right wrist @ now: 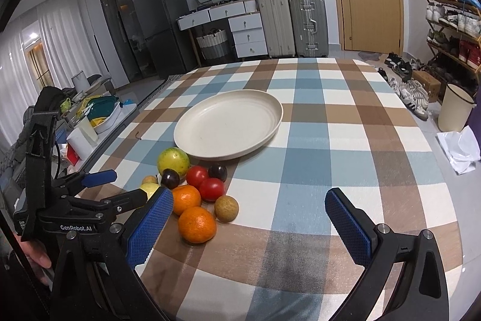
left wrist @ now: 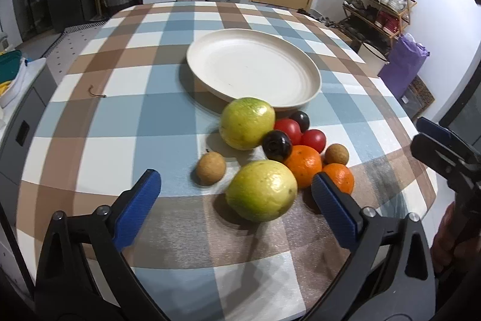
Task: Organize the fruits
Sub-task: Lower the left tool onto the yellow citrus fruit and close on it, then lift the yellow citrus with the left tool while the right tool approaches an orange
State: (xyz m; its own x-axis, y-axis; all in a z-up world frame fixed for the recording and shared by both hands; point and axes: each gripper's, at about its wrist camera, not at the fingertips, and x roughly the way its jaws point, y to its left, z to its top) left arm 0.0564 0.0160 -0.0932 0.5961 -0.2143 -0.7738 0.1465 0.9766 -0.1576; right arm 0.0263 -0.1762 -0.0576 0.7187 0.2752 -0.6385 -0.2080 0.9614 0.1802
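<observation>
A cream plate sits empty mid-table. In front of it lies a cluster of fruit: two yellow-green guavas, two oranges, two red tomatoes, two dark plums and two brown longans. My left gripper is open, its blue pads either side of the near guava, not touching. My right gripper is open and empty, right of the cluster; it also shows in the left wrist view.
The checked tablecloth covers the table. A small bent wire lies left of the plate. Off the table: suitcases, drawers, a shoe rack and a bin on the right, cluttered containers on the left.
</observation>
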